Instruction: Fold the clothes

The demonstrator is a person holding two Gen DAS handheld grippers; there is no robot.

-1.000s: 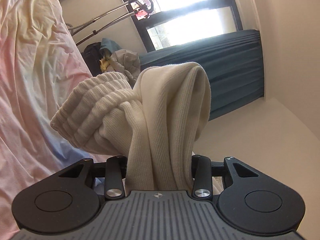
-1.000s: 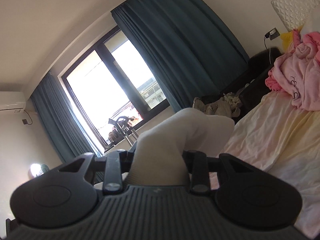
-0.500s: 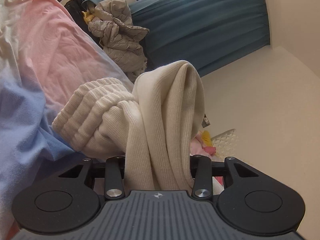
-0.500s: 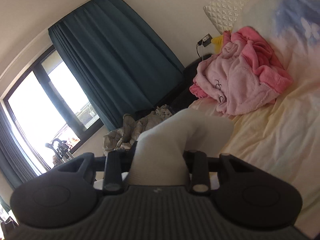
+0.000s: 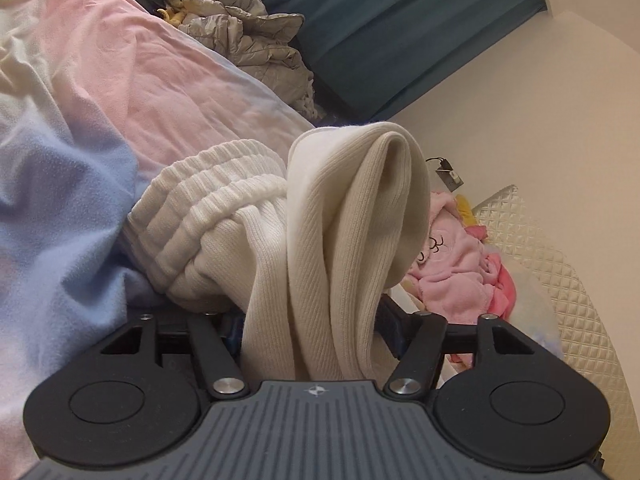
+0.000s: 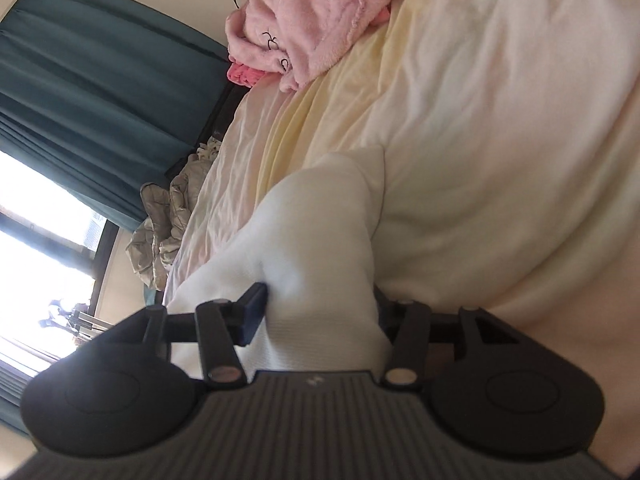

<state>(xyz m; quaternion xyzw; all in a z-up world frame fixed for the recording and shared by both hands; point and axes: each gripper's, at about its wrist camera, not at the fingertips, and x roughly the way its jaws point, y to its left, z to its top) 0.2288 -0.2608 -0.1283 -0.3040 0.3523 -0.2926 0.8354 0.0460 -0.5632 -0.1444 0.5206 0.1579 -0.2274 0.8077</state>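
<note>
Your left claw was opening around the cream knit garment, your right claw opening around its white fold, both over the bed.

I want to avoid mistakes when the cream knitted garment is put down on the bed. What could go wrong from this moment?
1. Both sets of jaws are opening with the cream knitted garment bunched between them, so it may land crumpled.
2. Knit could snag on the left gripper or right gripper.
3. The pink fleece garment lies nearby; keep them apart.
</note>
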